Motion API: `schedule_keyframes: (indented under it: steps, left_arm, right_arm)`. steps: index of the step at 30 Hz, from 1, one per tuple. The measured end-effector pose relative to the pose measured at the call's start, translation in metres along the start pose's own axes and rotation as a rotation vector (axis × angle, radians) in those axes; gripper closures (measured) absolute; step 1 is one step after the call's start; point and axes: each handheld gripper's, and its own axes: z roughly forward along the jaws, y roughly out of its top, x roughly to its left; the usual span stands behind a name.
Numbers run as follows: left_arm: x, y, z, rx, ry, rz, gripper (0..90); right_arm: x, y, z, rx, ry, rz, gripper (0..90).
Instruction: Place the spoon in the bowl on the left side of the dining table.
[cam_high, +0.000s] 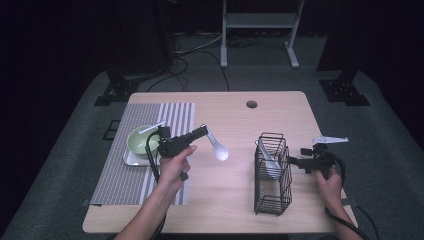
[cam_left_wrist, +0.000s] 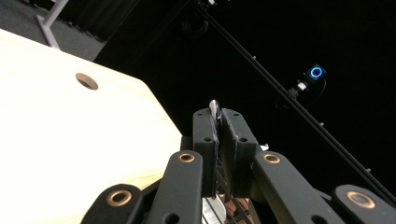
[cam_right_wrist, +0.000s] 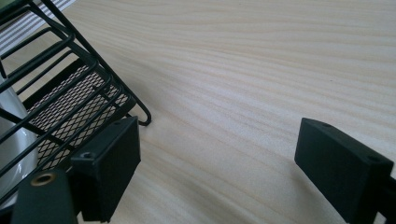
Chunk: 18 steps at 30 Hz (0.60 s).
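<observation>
My left gripper (cam_high: 204, 130) is raised over the table's middle and shut on the handle of a white spoon (cam_high: 219, 150), whose bowl hangs down to the right. In the left gripper view the jaws (cam_left_wrist: 218, 116) pinch the thin handle edge (cam_left_wrist: 214, 108). A black wire basket (cam_high: 272, 175) stands to the right with another white spoon (cam_high: 270, 164) inside. My right gripper (cam_high: 291, 160) is open beside the basket's right wall. In the right gripper view its jaws (cam_right_wrist: 224, 158) stand wide apart over bare wood, with the basket (cam_right_wrist: 70, 98) at the left.
A green bowl (cam_high: 141, 140) with a white handle (cam_high: 152, 127) sticking out sits on a white tray (cam_high: 131, 160) on a striped placemat (cam_high: 125, 175) at the left. A round cable hole (cam_high: 251, 104) lies near the far edge. A white object (cam_high: 330, 140) rests at the right edge.
</observation>
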Motion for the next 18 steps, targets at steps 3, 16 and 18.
schedule_keyframes:
  steps: [3,16,18]
  left_arm:
    - [0.001,0.001,-0.002,-0.005,0.005,0.001,84.9]
    - [0.009,0.006,-0.012,-0.025,0.029,-0.001,84.9]
    - [0.011,0.007,-0.014,-0.029,0.038,-0.006,84.9]
  right_arm:
    - [0.000,0.000,0.000,0.001,0.000,0.000,13.2]
    - [0.000,0.000,0.000,0.004,-0.002,0.001,13.1]
    - [0.000,0.000,0.000,0.004,-0.002,0.000,13.2]
